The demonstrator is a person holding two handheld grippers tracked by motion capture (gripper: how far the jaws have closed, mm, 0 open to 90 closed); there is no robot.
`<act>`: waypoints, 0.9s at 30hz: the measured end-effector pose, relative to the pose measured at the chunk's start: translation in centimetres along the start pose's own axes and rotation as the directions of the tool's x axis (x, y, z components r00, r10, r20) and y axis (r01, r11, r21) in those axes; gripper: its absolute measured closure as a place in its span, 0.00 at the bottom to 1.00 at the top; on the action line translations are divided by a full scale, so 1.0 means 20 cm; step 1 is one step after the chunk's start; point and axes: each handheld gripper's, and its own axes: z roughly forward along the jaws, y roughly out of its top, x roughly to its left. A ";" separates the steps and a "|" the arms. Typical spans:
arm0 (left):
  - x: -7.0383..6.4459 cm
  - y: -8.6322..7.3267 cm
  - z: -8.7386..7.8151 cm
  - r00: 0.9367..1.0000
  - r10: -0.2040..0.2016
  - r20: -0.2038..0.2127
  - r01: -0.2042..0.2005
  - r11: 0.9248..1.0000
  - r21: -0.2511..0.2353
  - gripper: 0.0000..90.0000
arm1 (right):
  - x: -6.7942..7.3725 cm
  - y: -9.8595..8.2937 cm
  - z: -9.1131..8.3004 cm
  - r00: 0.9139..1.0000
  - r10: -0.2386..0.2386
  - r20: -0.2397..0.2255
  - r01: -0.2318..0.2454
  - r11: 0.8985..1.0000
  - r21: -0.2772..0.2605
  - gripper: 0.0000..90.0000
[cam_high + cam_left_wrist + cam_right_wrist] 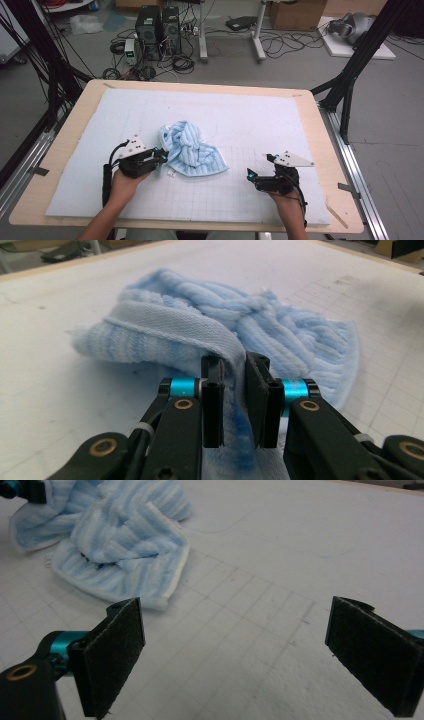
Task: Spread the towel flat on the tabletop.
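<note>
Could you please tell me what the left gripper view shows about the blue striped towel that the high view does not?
The left gripper view alone shows the towel's white hemmed edge pinched between the left gripper's nearly closed jaws. The high view alone shows the whole crumpled towel on the white mat, the right gripper apart from it, and the cluttered floor beyond the table. Both show the left gripper at the towel's edge.
</note>
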 end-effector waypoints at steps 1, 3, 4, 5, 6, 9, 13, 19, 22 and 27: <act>0.02 0.00 -0.02 1.000 -0.001 -0.007 0.001 1.000 -0.006 0.87 | 0.01 0.01 0.01 1.000 -0.007 -0.010 0.007 1.000 0.006 0.09; 0.03 0.00 -0.03 1.000 -0.007 -0.014 0.006 1.000 -0.017 0.88 | 0.04 0.02 0.05 0.999 -0.027 -0.030 0.028 0.999 0.022 0.09; 0.04 0.00 -0.04 1.000 -0.009 -0.017 0.009 1.000 -0.022 0.88 | 0.05 0.03 0.06 0.999 -0.033 -0.038 0.034 0.999 0.026 0.09; 0.05 0.00 -0.06 1.000 -0.013 -0.021 0.013 0.999 -0.031 0.88 | 0.07 0.04 0.07 0.998 -0.032 -0.050 0.033 0.999 0.029 0.09; 0.07 0.01 -0.07 0.999 -0.018 -0.028 0.017 0.999 -0.043 0.88 | 0.08 0.05 0.09 0.997 -0.036 -0.068 0.038 0.999 0.024 0.11; 0.10 0.01 -0.10 0.999 -0.025 -0.041 0.022 0.998 -0.058 0.89 | 0.10 0.08 0.12 0.993 -0.049 -0.111 0.051 0.999 0.018 0.20; 0.13 0.02 -0.12 0.998 -0.030 -0.052 0.026 0.997 -0.071 0.90 | 0.13 0.11 0.18 0.989 -0.068 -0.135 0.072 0.997 0.029 0.26; 0.19 0.03 -0.16 0.996 -0.034 -0.079 0.026 0.995 -0.097 0.91 | 0.23 0.17 0.37 0.974 -0.109 -0.197 0.127 0.988 0.083 0.44; 0.22 0.02 -0.17 0.995 -0.038 -0.087 0.029 0.994 -0.105 0.91 | 0.28 0.19 0.46 0.971 -0.126 -0.204 0.153 0.980 0.123 0.49; 0.23 0.02 -0.18 0.996 -0.037 -0.087 0.028 0.994 -0.104 0.91 | 0.33 0.19 0.58 0.969 -0.151 -0.194 0.194 0.955 0.223 0.61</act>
